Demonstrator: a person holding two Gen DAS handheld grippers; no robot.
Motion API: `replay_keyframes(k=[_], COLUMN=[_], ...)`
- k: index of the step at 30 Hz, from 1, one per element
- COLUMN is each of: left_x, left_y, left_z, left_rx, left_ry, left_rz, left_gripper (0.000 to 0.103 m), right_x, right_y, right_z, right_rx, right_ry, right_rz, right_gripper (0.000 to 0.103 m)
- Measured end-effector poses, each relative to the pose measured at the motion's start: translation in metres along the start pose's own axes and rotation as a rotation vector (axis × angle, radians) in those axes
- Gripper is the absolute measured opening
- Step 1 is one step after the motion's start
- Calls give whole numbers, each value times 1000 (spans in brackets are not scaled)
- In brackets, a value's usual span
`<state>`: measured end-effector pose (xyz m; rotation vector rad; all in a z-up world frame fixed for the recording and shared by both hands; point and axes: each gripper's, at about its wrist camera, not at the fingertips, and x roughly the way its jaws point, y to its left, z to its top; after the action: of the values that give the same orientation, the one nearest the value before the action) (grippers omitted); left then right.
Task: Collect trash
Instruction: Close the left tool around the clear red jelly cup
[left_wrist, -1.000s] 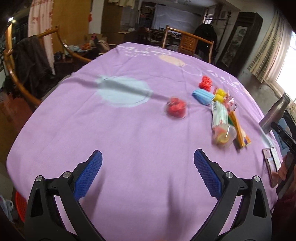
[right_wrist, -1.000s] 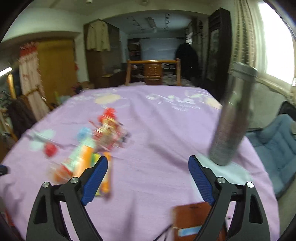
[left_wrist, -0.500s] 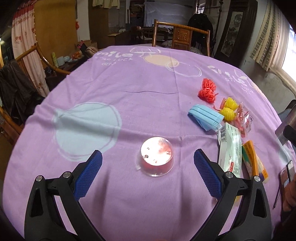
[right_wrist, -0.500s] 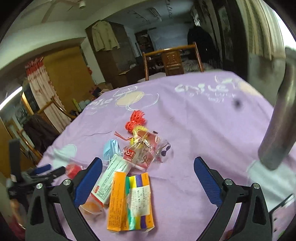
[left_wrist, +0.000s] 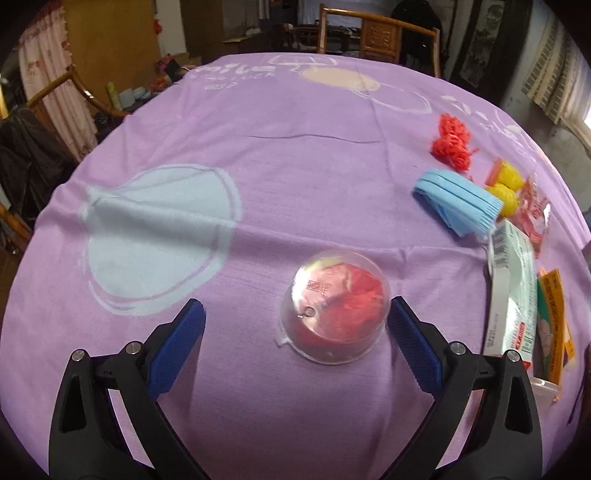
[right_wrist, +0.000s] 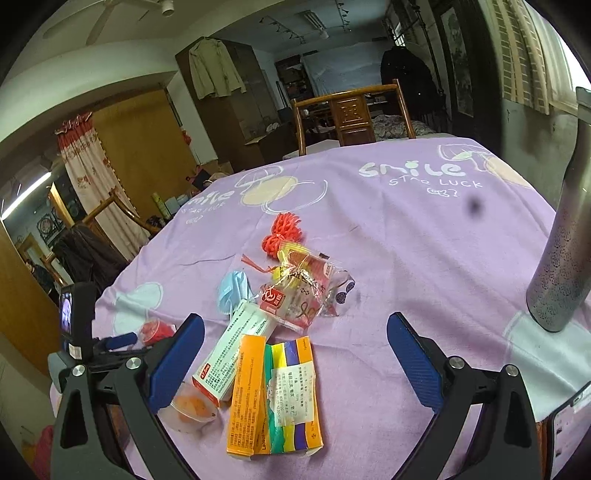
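Observation:
A clear upturned plastic cup with red inside (left_wrist: 334, 308) lies on the purple tablecloth (left_wrist: 258, 147). My left gripper (left_wrist: 295, 325) is open around it, the cup close to the right finger. Further right lie a blue face mask (left_wrist: 458, 201), red netting (left_wrist: 452, 142), yellow pieces (left_wrist: 506, 188), a white box (left_wrist: 511, 291) and an orange box (left_wrist: 554, 314). My right gripper (right_wrist: 295, 350) is open above the orange box (right_wrist: 247, 395) and a striped packet (right_wrist: 291, 391). The white box (right_wrist: 232, 350), a clear wrapper (right_wrist: 299, 291), mask (right_wrist: 232, 288) and an orange-filled cup (right_wrist: 190, 410) lie ahead.
A tall metal bottle (right_wrist: 565, 258) stands at the right of the table. A phone (right_wrist: 569, 428) lies at the near right edge. Wooden chairs (right_wrist: 354, 110) stand at the far side and left. The left gripper with its camera (right_wrist: 77, 325) shows at the left edge.
My left gripper has moved forward, so the clear cup now sits between its fingers. My right gripper has come closer to the boxes and swung left, away from the bottle.

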<state>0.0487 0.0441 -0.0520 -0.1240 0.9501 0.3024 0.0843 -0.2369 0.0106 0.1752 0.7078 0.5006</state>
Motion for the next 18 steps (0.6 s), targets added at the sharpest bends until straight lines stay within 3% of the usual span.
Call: replay_keyframes(k=[4,7,13,18], left_x=[-6,-5,-9,-12], left_y=[28,38,15,30], left_z=[2,1,-2,-3], left_rx=[-109,-164,-45,-103], left_ry=[-31,-8,-25,-21], left_rz=[104,-47,-9,-47], left_gripper=[96,96,94,73], right_x=[1,3,4,5], right_y=[3,3,5,0], right_z=[-2,-1,-1,0], right_rx=[-34,-37,-56,-33], right_ry=[-3,3,14,23], right_rz=[-57,-53,-65,-55], right_gripper=[97,97,97,97])
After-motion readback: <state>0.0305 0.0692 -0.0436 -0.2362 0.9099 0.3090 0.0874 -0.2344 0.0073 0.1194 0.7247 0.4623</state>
